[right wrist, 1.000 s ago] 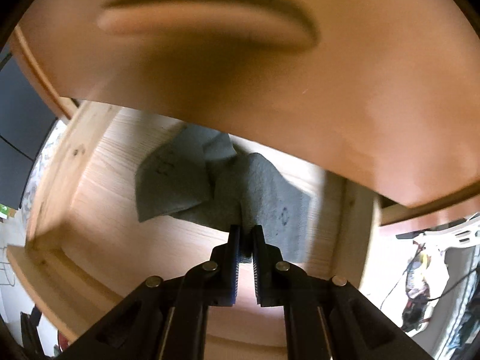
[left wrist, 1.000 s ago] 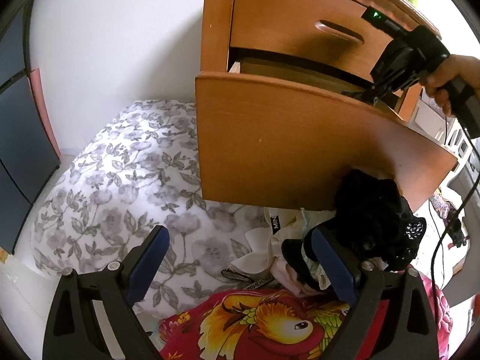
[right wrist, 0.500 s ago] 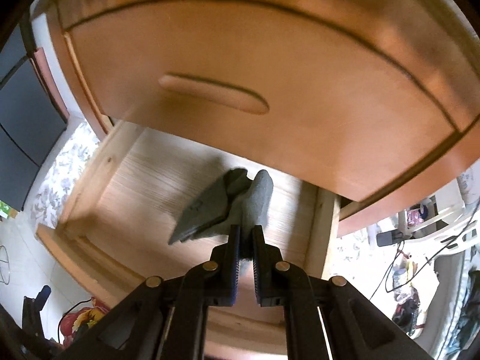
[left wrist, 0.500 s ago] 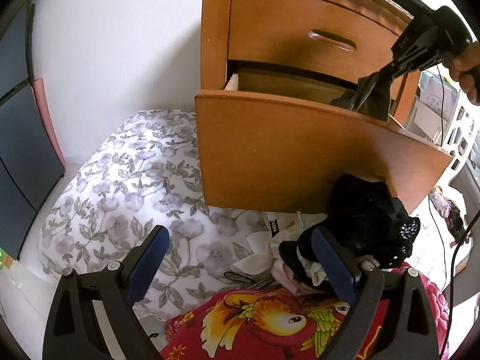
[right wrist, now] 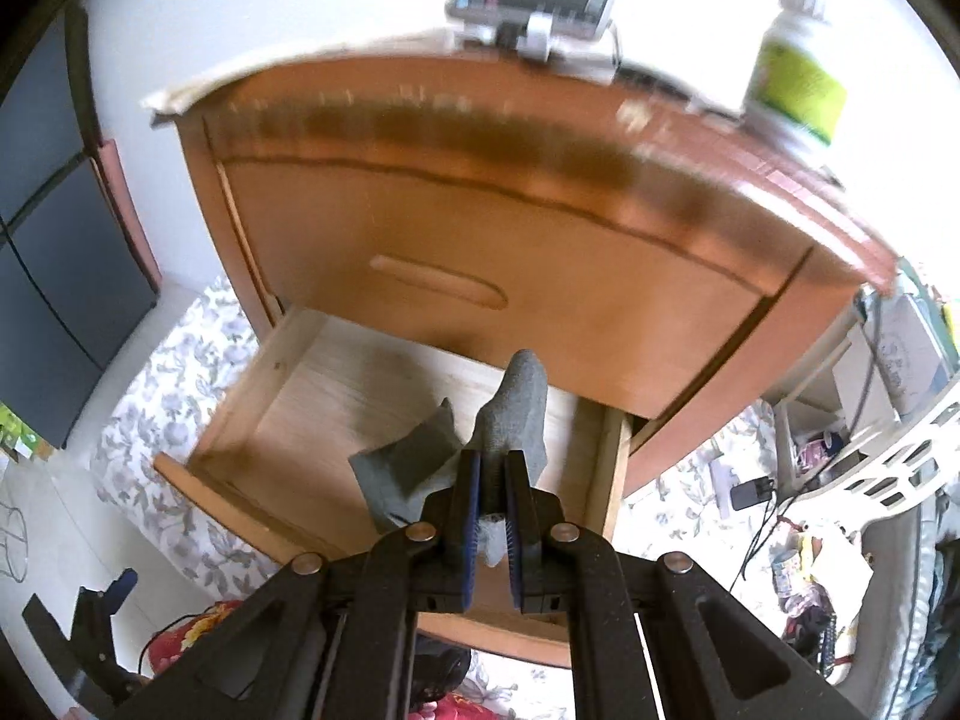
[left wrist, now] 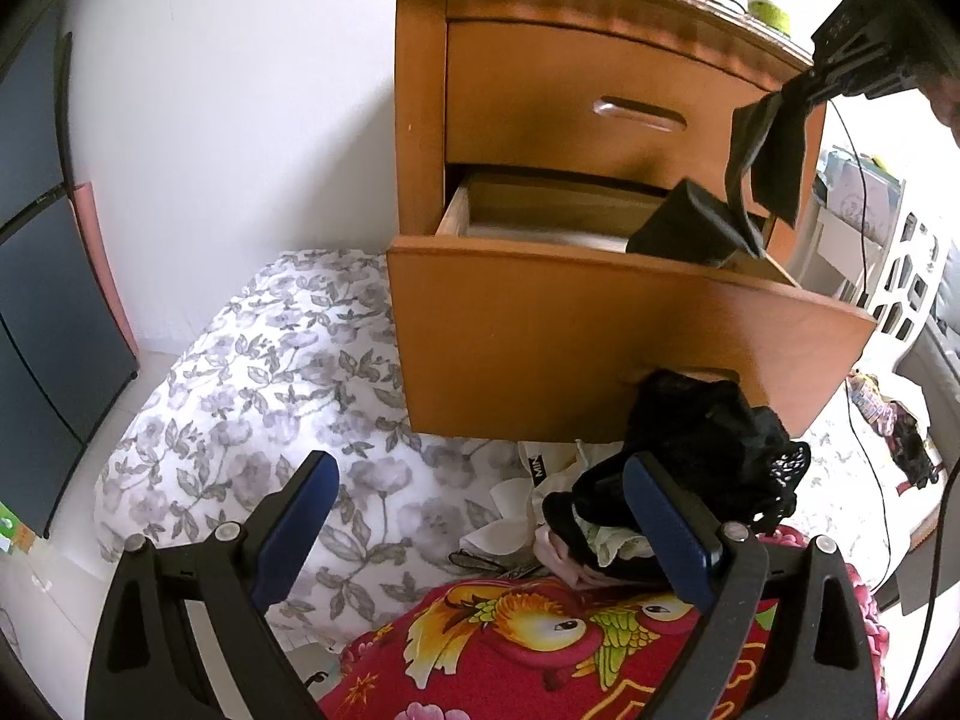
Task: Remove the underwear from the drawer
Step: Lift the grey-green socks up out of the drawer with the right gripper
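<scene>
White wall [left wrist: 240, 90], wooden nightstand [left wrist: 420, 120], floral bedding [left wrist: 252, 372], daylight.

Floral bed [left wrist: 240, 396] (clothes pile [left wrist: 678, 480] atop)

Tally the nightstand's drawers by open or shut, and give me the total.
Open: 1, the lower drawer, with the right claw shut on grey underwear over it.
Shut: 1, the upper drawer.
Total: 2 drawers.
</scene>
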Tool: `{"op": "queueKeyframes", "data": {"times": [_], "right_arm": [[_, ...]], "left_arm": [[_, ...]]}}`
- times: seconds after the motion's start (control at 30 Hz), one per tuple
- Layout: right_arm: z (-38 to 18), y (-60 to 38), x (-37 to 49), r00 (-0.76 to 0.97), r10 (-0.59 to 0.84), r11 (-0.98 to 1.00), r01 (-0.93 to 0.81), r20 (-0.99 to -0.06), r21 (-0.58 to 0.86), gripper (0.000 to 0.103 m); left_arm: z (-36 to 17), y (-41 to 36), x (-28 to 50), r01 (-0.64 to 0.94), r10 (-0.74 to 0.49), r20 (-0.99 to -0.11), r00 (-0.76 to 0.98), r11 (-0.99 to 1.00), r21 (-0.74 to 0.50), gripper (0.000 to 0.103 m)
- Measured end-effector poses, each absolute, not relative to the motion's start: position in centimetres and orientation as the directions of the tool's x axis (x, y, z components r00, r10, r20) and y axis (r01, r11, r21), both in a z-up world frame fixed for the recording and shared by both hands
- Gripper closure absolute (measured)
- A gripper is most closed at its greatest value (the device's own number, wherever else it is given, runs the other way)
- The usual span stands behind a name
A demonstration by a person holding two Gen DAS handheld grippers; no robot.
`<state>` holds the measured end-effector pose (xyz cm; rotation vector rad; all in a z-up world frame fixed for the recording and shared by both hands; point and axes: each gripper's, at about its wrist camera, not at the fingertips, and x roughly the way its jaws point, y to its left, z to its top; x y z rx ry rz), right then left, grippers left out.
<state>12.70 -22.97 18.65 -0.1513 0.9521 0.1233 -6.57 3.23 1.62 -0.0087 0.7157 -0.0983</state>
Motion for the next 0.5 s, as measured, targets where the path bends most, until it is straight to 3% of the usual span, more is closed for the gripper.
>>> {"op": "queueKeyframes", "data": {"times": [0.5], "right_arm": [[29.4,-23.4,5.8,0.746,0.099,0.980,-0.187,-0.659,-0.064,0.095]], "left_arm": [[4.0,2.5,-8.4,0.099,-0.094,-0.614,0.784,0.995,-0.027,0.007]]}}
